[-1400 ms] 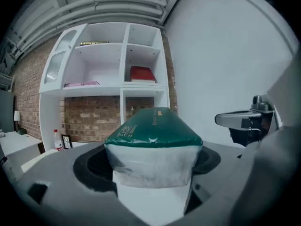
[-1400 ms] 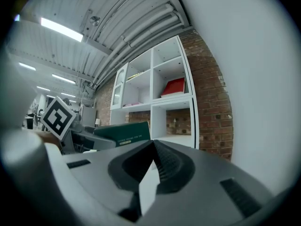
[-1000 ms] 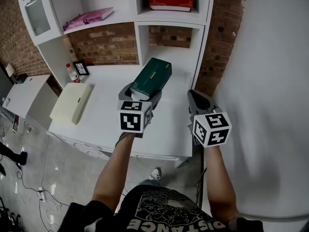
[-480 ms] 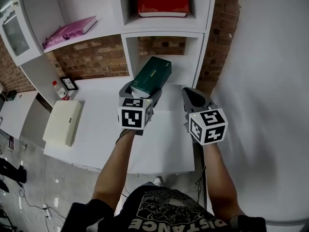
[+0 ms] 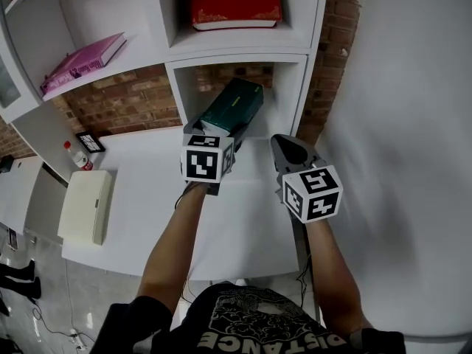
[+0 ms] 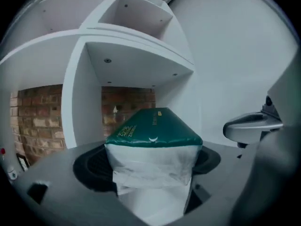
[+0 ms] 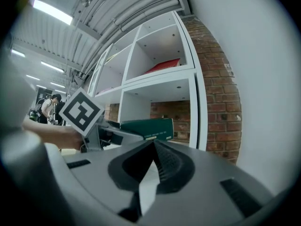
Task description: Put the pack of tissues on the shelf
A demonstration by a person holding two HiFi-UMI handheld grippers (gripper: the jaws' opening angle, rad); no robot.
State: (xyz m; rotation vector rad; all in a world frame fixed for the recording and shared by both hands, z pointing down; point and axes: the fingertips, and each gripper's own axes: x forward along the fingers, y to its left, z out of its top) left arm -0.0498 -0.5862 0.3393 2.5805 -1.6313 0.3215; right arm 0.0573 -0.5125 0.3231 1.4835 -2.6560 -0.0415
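The pack of tissues [image 5: 234, 108] is dark green on top with a clear white end. My left gripper [image 5: 221, 129] is shut on its near end and holds it tilted up. Its far end reaches the mouth of the lower open shelf compartment [image 5: 291, 87], above the white counter [image 5: 147, 198]. In the left gripper view the pack [image 6: 153, 131] fills the space between the jaws, with the compartment [image 6: 136, 65] straight ahead. My right gripper [image 5: 290, 152] hovers just to the right, shut and empty. From the right gripper view [image 7: 153, 147] the pack [image 7: 148, 127] shows to the left.
A red book [image 5: 234, 2] lies in the compartment above, and a pink book [image 5: 81, 59] on the shelf to the left. On the counter's left are a cream box [image 5: 85, 205], a small bottle [image 5: 76, 157] and a picture frame [image 5: 91, 141]. A white wall [image 5: 398, 124] stands close on the right.
Both grippers have moved forward towards the shelf. The pack in the left gripper has risen from over the counter to the mouth of the lower compartment.
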